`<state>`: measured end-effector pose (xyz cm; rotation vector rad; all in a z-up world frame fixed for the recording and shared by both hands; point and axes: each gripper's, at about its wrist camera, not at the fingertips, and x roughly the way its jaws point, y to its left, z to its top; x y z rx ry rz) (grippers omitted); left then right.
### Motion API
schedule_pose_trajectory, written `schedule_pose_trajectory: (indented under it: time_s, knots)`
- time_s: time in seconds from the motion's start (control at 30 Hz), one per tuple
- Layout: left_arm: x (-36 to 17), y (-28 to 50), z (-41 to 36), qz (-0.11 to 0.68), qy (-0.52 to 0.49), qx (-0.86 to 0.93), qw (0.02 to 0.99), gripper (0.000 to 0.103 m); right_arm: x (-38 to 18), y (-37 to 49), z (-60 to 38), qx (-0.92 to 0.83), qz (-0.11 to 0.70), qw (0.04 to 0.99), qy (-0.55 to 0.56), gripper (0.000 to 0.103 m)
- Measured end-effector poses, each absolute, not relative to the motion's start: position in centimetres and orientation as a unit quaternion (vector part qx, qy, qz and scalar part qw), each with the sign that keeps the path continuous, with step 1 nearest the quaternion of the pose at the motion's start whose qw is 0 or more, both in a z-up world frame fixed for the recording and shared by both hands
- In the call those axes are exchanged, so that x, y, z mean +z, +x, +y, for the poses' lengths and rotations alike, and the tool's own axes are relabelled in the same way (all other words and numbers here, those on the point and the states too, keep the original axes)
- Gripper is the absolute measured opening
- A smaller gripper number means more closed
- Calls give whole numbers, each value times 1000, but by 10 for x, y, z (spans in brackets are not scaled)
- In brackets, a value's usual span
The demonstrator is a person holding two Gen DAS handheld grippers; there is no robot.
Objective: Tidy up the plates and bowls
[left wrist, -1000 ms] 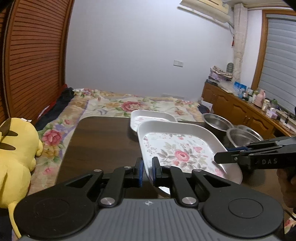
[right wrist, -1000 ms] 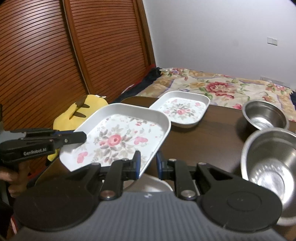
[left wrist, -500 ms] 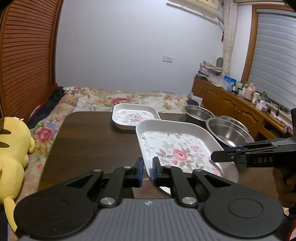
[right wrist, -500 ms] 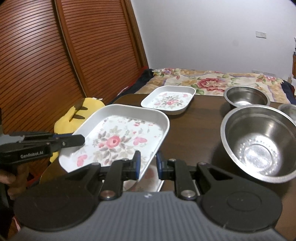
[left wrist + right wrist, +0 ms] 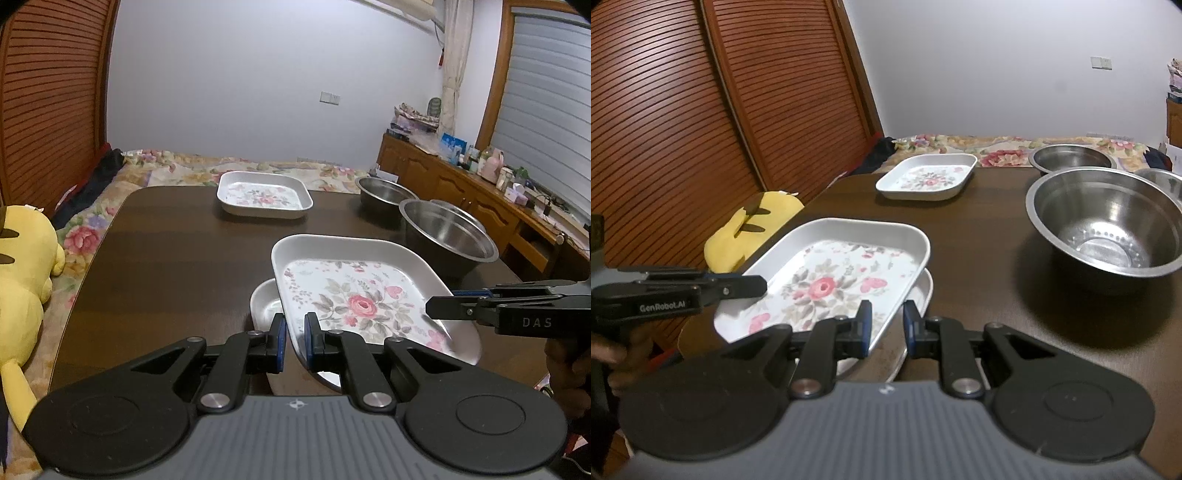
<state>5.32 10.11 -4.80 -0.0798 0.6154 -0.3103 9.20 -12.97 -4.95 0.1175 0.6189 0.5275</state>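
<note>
White floral rectangular melamine-looking plate: likely light, stiff, slick; pinched at opposite rims by left gripper and right gripper, both clenched on it.

The left half of the bench lies bare, giving open passage toward the small floral tray at the far edge. To the right, a large steel bowl and two more bowls behind it crowd the way. Near the front, a floral tray hangs tilted over another plate, with the left claw and right claw flanking it.
</note>
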Motion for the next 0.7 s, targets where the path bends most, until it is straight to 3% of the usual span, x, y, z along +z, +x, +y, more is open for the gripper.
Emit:
schedule_pose_trajectory:
  time_s: [0.7]
  knots:
    - [-71,53,94,322,-17,-135,937,13,-73,87,-123,235,281,929,50,20]
